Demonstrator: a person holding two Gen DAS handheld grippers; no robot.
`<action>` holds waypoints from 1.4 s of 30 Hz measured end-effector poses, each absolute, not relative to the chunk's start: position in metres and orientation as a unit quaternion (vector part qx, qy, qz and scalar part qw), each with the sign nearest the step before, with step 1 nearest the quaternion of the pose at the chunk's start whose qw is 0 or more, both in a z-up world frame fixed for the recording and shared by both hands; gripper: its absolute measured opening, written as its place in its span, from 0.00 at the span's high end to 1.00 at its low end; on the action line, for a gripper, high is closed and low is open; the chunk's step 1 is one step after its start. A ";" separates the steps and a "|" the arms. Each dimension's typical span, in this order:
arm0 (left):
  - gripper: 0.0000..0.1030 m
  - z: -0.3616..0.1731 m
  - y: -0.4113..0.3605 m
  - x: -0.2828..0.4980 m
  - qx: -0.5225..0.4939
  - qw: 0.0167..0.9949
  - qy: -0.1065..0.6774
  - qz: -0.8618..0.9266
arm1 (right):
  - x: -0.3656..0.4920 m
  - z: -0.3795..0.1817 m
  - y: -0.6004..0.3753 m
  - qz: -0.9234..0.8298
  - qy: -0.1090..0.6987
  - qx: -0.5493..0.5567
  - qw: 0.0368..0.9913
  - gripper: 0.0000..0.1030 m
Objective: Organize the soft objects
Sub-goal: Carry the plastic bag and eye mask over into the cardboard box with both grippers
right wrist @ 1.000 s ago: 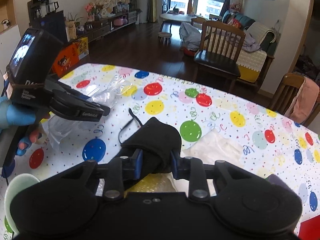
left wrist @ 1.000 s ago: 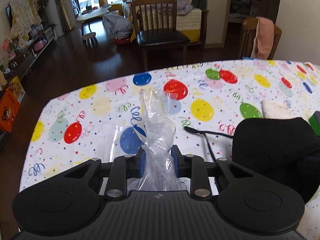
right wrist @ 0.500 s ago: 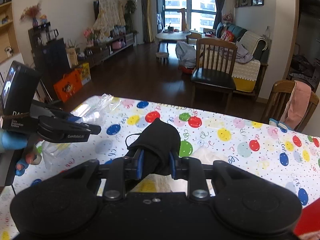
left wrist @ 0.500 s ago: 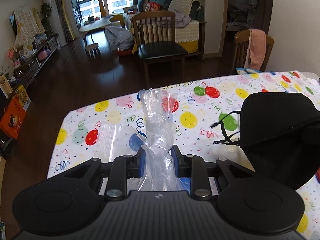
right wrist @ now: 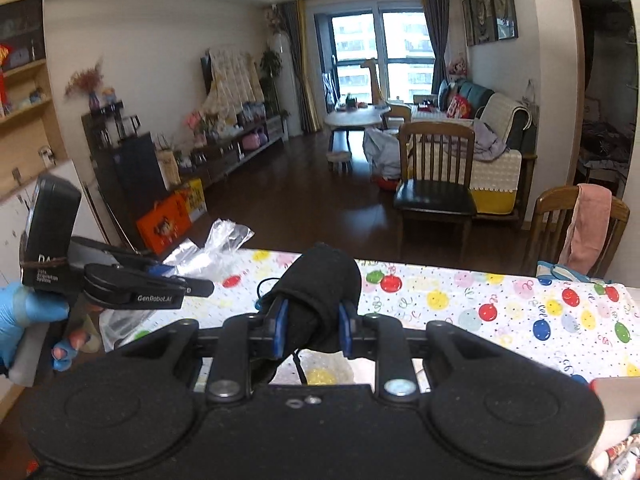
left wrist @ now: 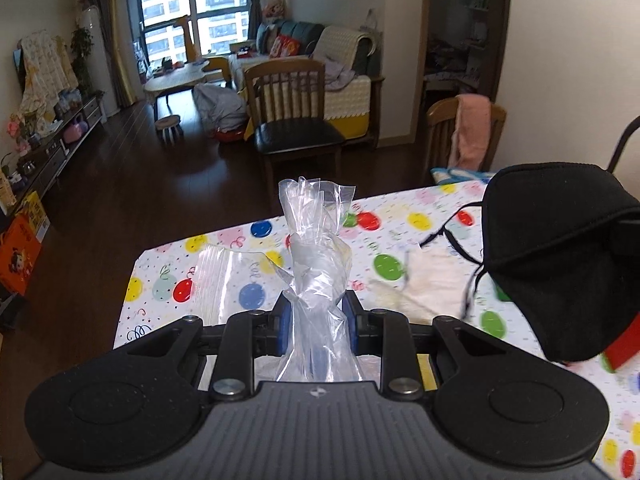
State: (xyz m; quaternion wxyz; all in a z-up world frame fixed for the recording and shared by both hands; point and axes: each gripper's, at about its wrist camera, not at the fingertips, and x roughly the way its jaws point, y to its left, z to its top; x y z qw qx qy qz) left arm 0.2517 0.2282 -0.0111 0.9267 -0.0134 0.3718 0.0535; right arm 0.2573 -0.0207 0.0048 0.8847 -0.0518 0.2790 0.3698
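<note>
My left gripper (left wrist: 316,316) is shut on a crumpled clear plastic bag (left wrist: 316,248), held up above the balloon-print tablecloth (left wrist: 400,224). My right gripper (right wrist: 312,320) is shut on a black face mask (right wrist: 320,288), also lifted off the table. In the left wrist view the mask (left wrist: 560,256) hangs at the right, ear loops dangling. In the right wrist view the left gripper (right wrist: 192,286) and its bag (right wrist: 224,240) show at the left.
A flat clear zip bag (left wrist: 220,272) and a white cloth (left wrist: 432,284) lie on the table. A red object (left wrist: 624,344) sits at the right edge. Wooden chairs (left wrist: 292,120) stand beyond the far edge; one holds a pink towel (left wrist: 472,132).
Both grippers have risen well above the table, carrying the bag and the mask. The mask has come off the tablecloth and hangs in the air.
</note>
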 end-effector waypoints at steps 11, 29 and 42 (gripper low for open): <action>0.75 0.034 0.179 0.205 -0.012 0.933 0.359 0.002 | 0.237 0.045 -0.086 0.383 0.256 -0.023 0.887 0.77; 0.75 0.074 0.003 0.218 -0.007 0.935 0.342 -0.094 | 0.246 0.056 -0.253 0.330 0.248 0.010 0.911 0.77; 0.75 0.035 -0.144 0.282 -0.005 0.914 0.375 -0.152 | 0.283 0.019 -0.367 0.263 0.276 0.025 0.924 0.77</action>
